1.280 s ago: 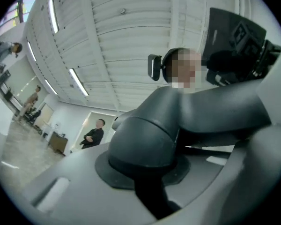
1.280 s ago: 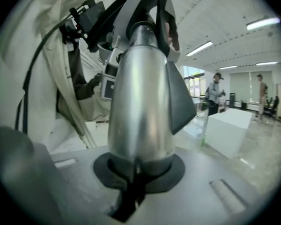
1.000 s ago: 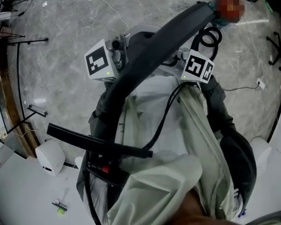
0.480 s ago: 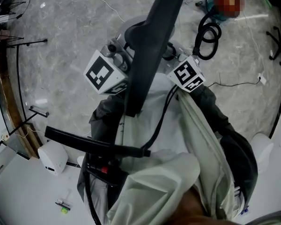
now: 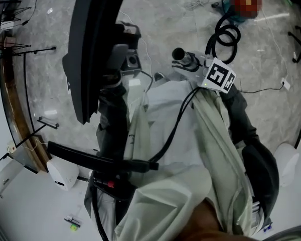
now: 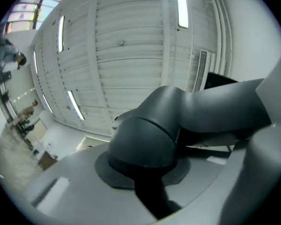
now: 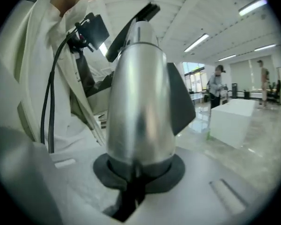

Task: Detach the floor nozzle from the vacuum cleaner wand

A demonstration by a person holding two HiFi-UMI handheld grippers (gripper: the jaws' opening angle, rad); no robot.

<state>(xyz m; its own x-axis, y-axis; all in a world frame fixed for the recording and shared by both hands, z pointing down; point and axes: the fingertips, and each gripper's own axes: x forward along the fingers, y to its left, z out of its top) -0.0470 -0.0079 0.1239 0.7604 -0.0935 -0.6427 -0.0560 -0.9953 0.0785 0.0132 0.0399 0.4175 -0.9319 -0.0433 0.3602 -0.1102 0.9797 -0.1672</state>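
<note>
As the nozzle (image 5: 93,44) and the wand (image 5: 188,60) show a clear gap between them in the head view, I judge that the detaching itself is done. What remains is to bring the two parts safely away from each other. The left hand-held gripper (image 6: 145,175) has its jaws nearly closed and clamped on the dark grey neck of the nozzle, which it holds high, close to the head camera and well above the floor (image 5: 55,24). The right hand-held gripper (image 7: 136,175) is in the same state, with its jaws nearly together and pressing on the silver tube of the wand. Seen from the head, the nozzle lies to the left of the wand's open end, well apart from it. Its long axis runs almost from top to bottom of the view, while the wand points from the right hand-held gripper toward the upper left, so its mouth faces roughly toward the nozzle. The left hand has the nozzle, so the next move probably belongs to it: lowering the nozzle to the floor on the left side, without swinging its long body against the wand.
</note>
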